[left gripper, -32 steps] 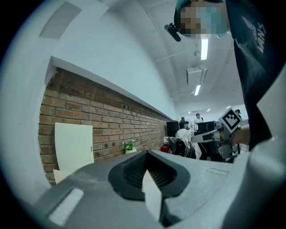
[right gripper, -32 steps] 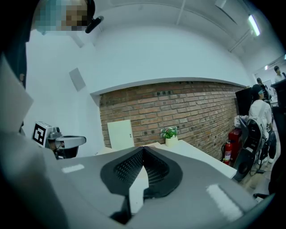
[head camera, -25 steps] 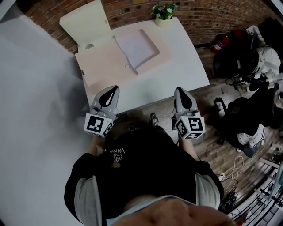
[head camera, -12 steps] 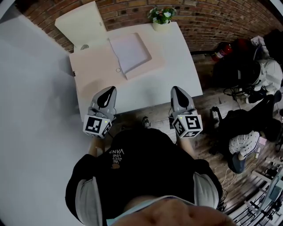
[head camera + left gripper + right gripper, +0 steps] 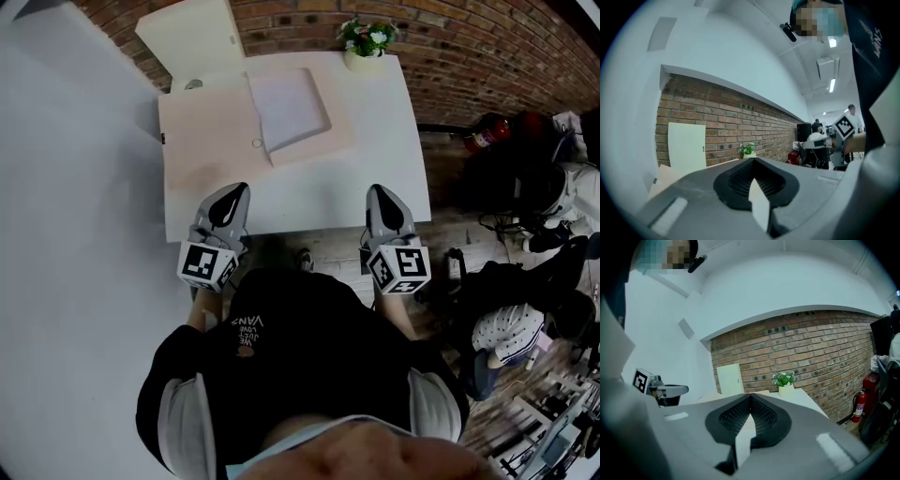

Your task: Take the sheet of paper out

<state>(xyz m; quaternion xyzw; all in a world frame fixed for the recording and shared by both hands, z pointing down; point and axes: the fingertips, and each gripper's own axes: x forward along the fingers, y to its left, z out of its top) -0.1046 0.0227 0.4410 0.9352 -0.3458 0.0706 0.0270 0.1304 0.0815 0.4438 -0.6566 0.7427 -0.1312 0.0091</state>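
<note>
The head view looks steeply down from above the person (image 5: 300, 356) at the front edge of the table (image 5: 309, 199). Cameras on the left gripper (image 5: 240, 187) and right gripper (image 5: 375, 189) look level across the table toward the brick wall (image 5: 806, 348); all three share the plant (image 5: 367, 37).

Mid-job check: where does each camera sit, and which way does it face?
Head view: on the head, steeply down at table, paper, left gripper, right gripper; shows torso.
Left gripper view: on left gripper, along its shut jaws toward brick wall; shows torso, right gripper.
Right gripper view: on right gripper, along its shut jaws toward brick wall; shows torso, left gripper.
Shared: all three see the plant.
</note>
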